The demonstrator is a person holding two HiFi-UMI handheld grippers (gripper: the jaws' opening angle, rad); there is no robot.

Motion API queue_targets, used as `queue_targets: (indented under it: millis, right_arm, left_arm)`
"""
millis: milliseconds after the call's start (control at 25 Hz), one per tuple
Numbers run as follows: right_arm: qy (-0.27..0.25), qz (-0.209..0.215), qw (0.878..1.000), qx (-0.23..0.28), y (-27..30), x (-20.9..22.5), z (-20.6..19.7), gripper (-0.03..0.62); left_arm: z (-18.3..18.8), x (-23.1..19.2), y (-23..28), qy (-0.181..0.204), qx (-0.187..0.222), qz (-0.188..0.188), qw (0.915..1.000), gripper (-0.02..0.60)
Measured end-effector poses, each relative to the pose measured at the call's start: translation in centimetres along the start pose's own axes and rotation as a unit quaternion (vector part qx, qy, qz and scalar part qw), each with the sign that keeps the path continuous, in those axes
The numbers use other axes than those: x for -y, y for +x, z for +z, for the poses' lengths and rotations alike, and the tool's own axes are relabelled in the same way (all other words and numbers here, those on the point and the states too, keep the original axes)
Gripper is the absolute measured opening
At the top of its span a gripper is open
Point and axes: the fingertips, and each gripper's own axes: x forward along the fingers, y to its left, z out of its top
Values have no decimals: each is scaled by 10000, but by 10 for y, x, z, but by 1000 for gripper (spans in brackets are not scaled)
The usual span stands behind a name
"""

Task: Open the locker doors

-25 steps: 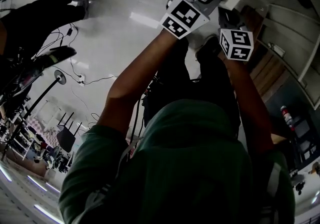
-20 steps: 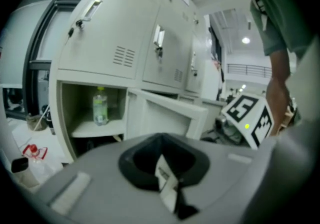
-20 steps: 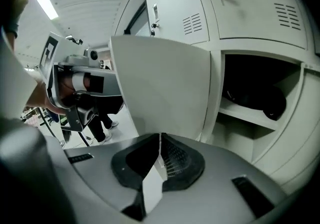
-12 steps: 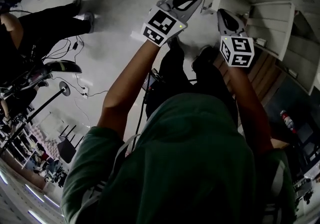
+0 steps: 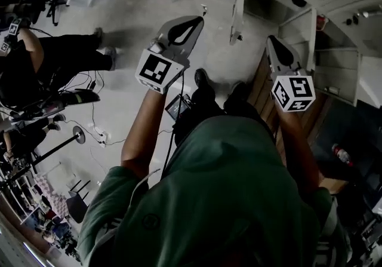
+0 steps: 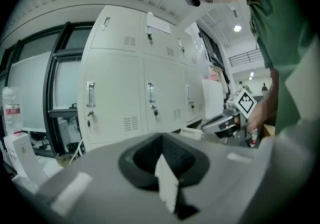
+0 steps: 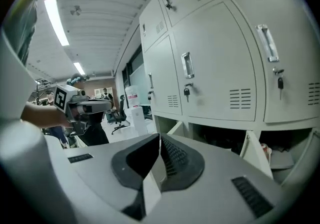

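Both grippers are standing wider apart than a second ago, when their marker cubes were almost side by side, and more of the lockers (image 7: pixel 220 62) is showing beyond them.

You are holding the left gripper (image 5: pixel 192 20) out over the pale floor (image 5: pixel 131 21). Its fingers (image 6: pixel 167 188) are pressing together with nothing between them. It is pointing toward a run of locker doors (image 6: pixel 112 92) that are all sitting shut, each with a handle and a key in its lock.

You are holding the right gripper (image 5: pixel 271 40) well to the right of the left one and nearer the lockers. Its fingers (image 7: pixel 172 155) are also lying closed and empty.

From the right gripper view, the doors at its own height are staying shut, while the lower doors (image 7: pixel 254 152) beneath them are hanging open over dark compartments. Neither gripper is touching a door or a handle.

Off to the far left, a person in dark clothes (image 5: pixel 59 63) is standing on the floor among cables.
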Motion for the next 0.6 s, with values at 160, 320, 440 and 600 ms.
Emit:
queue_targets:
  millis: [160, 320, 440, 600]
  right_arm:
    - [137, 78, 9998, 73, -45, -13, 16, 11]
    - [65, -112, 9989, 460, -70, 2, 57, 11]
    - [-122, -225, 9973, 686, -87, 14, 88, 9]
    - [-204, -375, 9956, 831, -112, 28, 114, 9]
  left_arm:
    - [23, 18, -40, 57, 187, 218, 9996, 2]
    - [45, 15, -49, -83, 205, 360, 9991, 2]
    - [66, 6, -53, 66, 244, 402, 9989, 2]
    - [87, -4, -66, 201, 349, 487, 9980, 2]
